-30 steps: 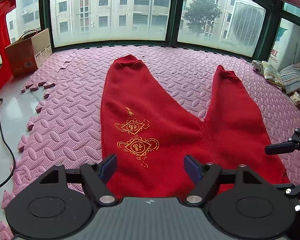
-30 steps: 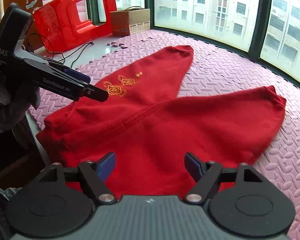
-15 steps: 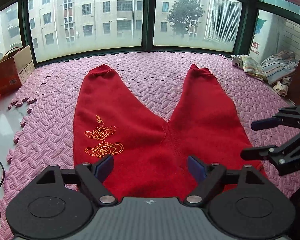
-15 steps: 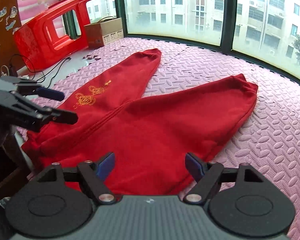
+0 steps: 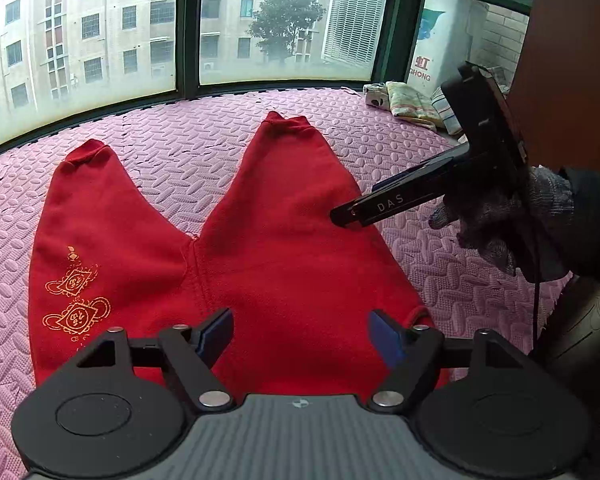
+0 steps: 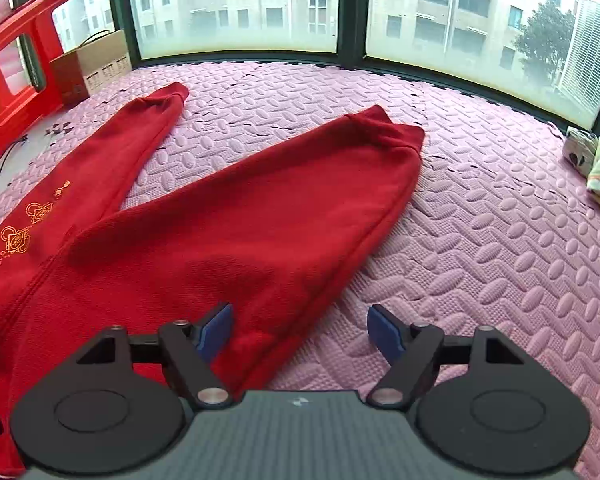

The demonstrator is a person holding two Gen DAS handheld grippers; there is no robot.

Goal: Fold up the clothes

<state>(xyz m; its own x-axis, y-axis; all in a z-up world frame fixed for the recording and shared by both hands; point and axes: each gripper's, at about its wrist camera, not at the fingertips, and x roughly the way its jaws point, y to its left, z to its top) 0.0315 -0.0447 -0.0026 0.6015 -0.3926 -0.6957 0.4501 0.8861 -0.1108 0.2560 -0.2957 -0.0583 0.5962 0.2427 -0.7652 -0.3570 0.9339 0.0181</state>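
Trousers [image 5: 204, 264] in red lie flat on the pink floor mat [image 6: 500, 240], legs toward 12 o'clock, as I narrow both empty tongs, left [image 5: 301, 330] and right [image 6: 300, 326], where I risk pinching one fabric layer and dragging the garment crooked.

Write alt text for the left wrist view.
Red trousers with gold embroidery lie flat on a pink foam mat, legs spread toward the windows. The left gripper hovers over the waistband, jaws closing on nothing; a gloved hand holds the right gripper at right.
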